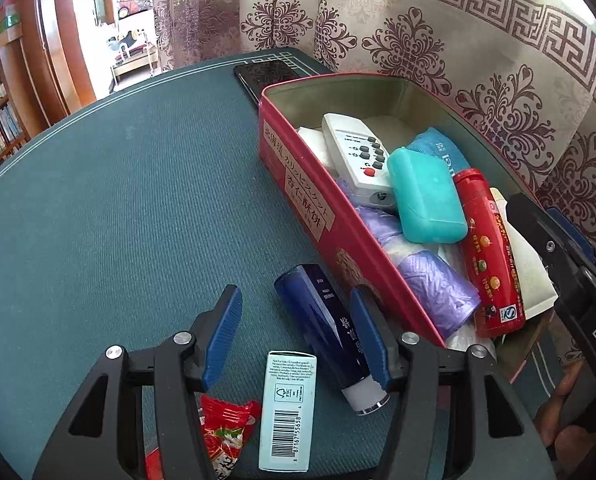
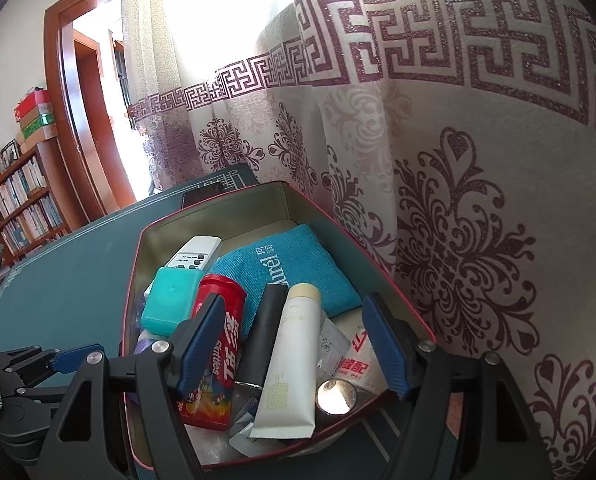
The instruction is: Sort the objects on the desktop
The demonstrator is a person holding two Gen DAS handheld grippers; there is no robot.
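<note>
A red tin box (image 1: 298,184) stands on the green table mat and holds a white remote (image 1: 358,156), a teal case (image 1: 426,196), a red Skittles tube (image 1: 486,252), purple bag rolls (image 1: 438,284) and a teal cloth (image 2: 294,268). My left gripper (image 1: 298,336) is open above the mat, its fingers either side of a dark blue tube (image 1: 330,332) lying beside the box. A pale boxed item (image 1: 288,412) and a red snack packet (image 1: 222,432) lie below it. My right gripper (image 2: 294,344) is open and empty over the box, above a black tube (image 2: 262,340) and a cream tube (image 2: 294,360).
A black phone (image 1: 266,76) lies on the mat behind the box. A patterned curtain (image 2: 458,200) hangs close behind the table. A bookshelf (image 2: 22,204) and a doorway are at the far left. The left gripper also shows in the right wrist view (image 2: 38,364).
</note>
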